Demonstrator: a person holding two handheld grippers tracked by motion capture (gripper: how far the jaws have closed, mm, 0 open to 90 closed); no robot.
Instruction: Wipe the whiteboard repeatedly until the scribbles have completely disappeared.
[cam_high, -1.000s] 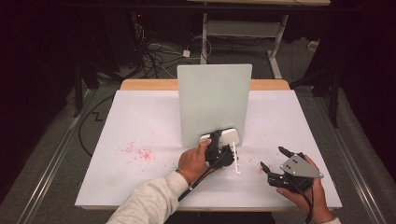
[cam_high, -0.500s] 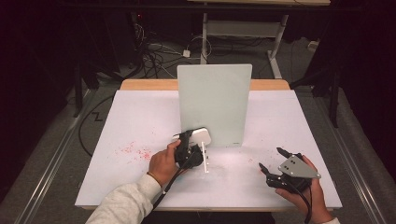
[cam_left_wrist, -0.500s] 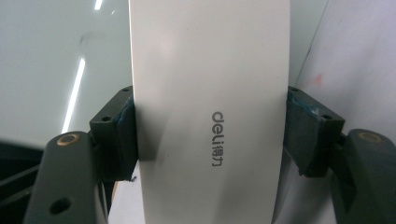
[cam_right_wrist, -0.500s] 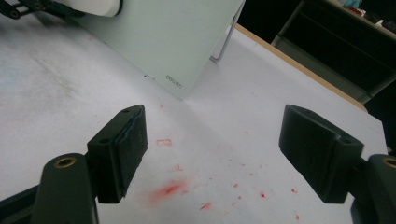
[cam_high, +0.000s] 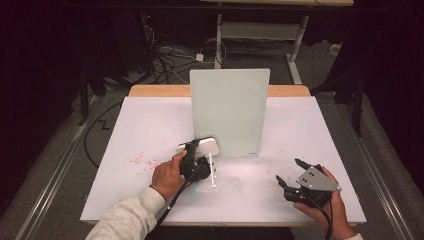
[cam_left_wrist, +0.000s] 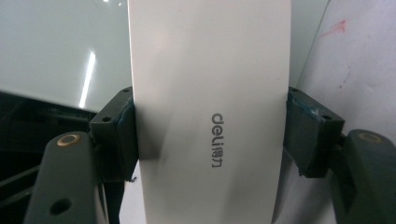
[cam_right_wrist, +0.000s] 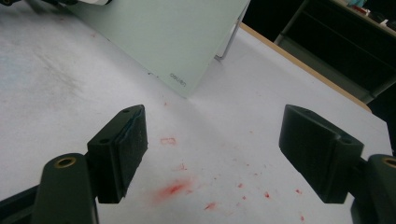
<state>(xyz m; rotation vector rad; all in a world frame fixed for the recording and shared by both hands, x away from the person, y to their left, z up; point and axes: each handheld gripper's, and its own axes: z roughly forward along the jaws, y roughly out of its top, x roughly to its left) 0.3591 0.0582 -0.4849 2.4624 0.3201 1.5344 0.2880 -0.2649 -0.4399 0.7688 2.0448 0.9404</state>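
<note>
White table (cam_high: 150, 130) fills the middle. On it, just left of centre, the white eraser (cam_high: 204, 147) sits clamped between the left gripper (cam_high: 192, 159) pads, touching the upright pale-green board (cam_high: 229, 112) at its 7 o'clock corner. At 4 o'clock, well apart, the right gripper (cam_high: 287, 172) rests with jaws spread wide, holding nothing.

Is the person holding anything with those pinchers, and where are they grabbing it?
The left gripper clamps a white eraser across its two long sides. The right gripper is open, holding nothing.
</note>
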